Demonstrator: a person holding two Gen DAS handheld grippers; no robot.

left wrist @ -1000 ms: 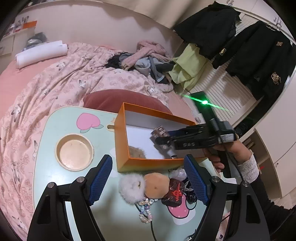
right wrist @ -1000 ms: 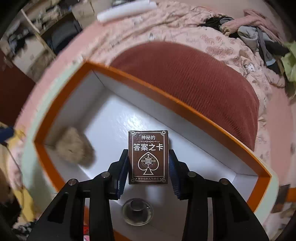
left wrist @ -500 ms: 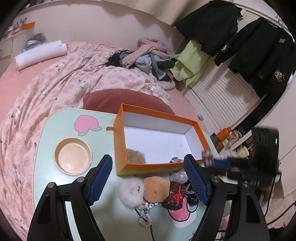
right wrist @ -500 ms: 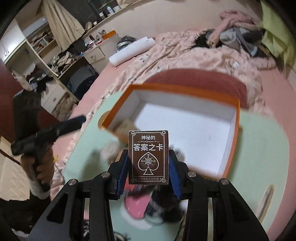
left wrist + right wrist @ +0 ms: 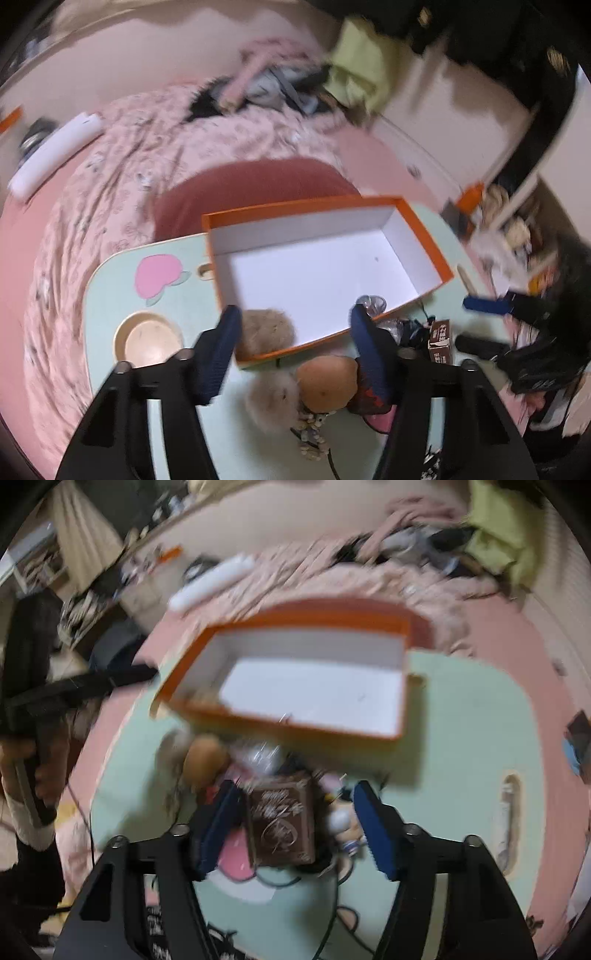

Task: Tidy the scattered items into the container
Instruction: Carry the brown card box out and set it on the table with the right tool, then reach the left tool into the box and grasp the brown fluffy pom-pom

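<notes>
Rumpled pink quilt (image 5: 155,147) behind red cushion (image 5: 251,188).

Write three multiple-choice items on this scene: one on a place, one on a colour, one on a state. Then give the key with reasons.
1. Where does the brown card box lie?
A. inside the container
B. on the mint-green table, outside the container
C. on the bed

2. What colour is the outside of the open cardboard container?
A. orange
B. blue
C. black

3. How does the right gripper stand toward the card box?
A. clamped tight on it
B. pads clear of its sides
C. nowhere near it

Key:
1 B: it rests on the table in front of the container's near wall, among loose items.
2 A: the rim and outer walls are orange, the inside white.
3 B: the jaws are opening, and gaps show on both sides of the box.
</notes>
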